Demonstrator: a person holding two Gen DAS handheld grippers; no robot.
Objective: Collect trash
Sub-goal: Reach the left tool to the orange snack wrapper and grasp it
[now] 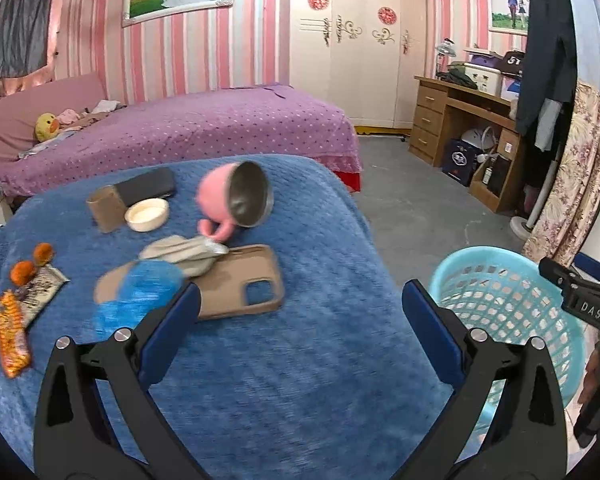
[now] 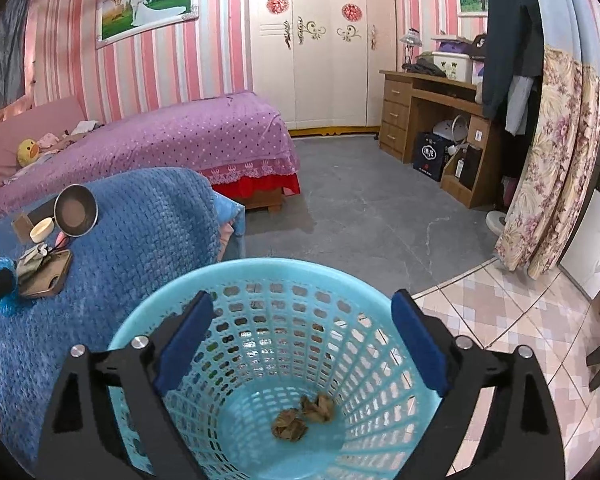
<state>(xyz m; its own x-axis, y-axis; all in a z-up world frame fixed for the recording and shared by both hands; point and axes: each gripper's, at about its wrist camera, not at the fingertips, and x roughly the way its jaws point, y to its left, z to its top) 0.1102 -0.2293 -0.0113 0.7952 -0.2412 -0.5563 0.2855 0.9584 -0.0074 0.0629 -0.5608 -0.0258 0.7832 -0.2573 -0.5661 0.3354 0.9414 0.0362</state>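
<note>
Right gripper point(image 2: 300, 340) hung released, jaws wide and empty, over the light-blue plastic lattice basket point(image 2: 148, 320); two crumpled brown paper wads point(image 2: 304, 414) lay on its floor. Left gripper point(image 1: 300, 320) was also spread, holding nothing, above the blue knitted blanket point(image 1: 280, 380). Remaining trash sat at the blanket's left: an orange crinkled snack wrapper point(image 1: 12, 336) beside a flat printed wrapper point(image 1: 42, 292). Both judged light, thin, slippery; best pinched across a raised fold.
</note>
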